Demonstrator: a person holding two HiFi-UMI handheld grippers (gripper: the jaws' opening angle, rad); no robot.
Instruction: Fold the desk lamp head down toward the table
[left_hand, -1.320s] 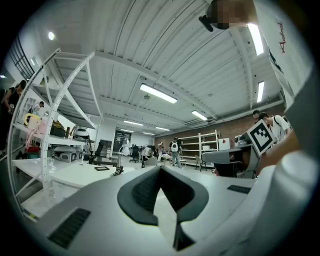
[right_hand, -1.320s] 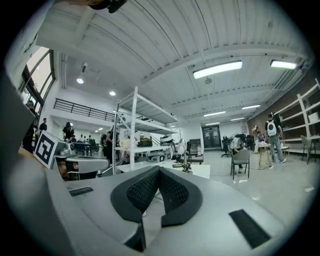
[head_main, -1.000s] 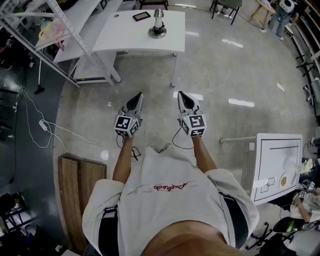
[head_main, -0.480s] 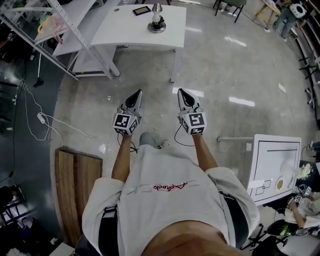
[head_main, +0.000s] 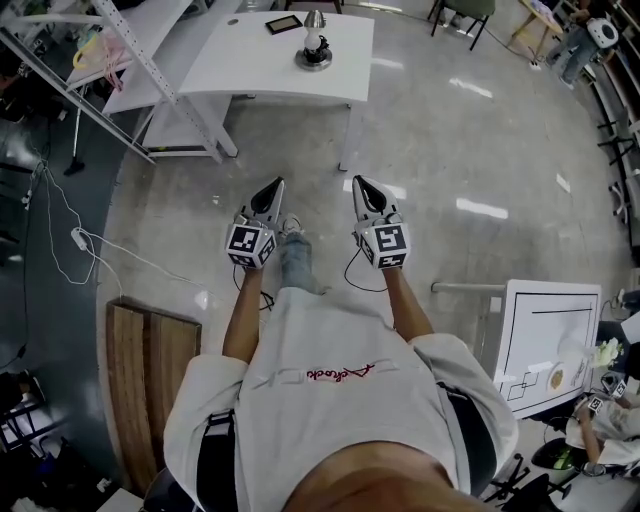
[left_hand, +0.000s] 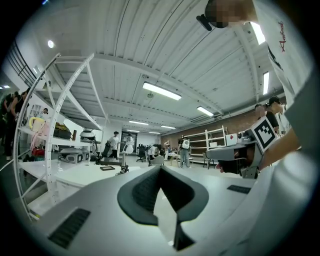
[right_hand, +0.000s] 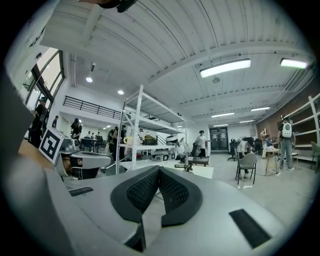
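The desk lamp (head_main: 314, 45) stands upright on a round base at the far end of a white table (head_main: 250, 70), well ahead of me across the floor. In the left gripper view the lamp (left_hand: 123, 166) is small and distant, and so is the lamp (right_hand: 186, 158) in the right gripper view. My left gripper (head_main: 276, 186) and right gripper (head_main: 357, 183) are held side by side over the floor, pointing toward the table. Both are shut with nothing between the pads, and both are far from the lamp.
A black tablet (head_main: 283, 23) lies behind the lamp. A metal shelving rack (head_main: 120, 60) flanks the table's left. A white cable (head_main: 100, 255) and a wooden board (head_main: 150, 370) lie on the floor at left. A white cabinet (head_main: 550, 340) stands at right. My leg (head_main: 297, 262) is between the grippers.
A leg and shoe have swung forward between the two grippers as the person walks toward the table. Both grippers stay shut and side by side.
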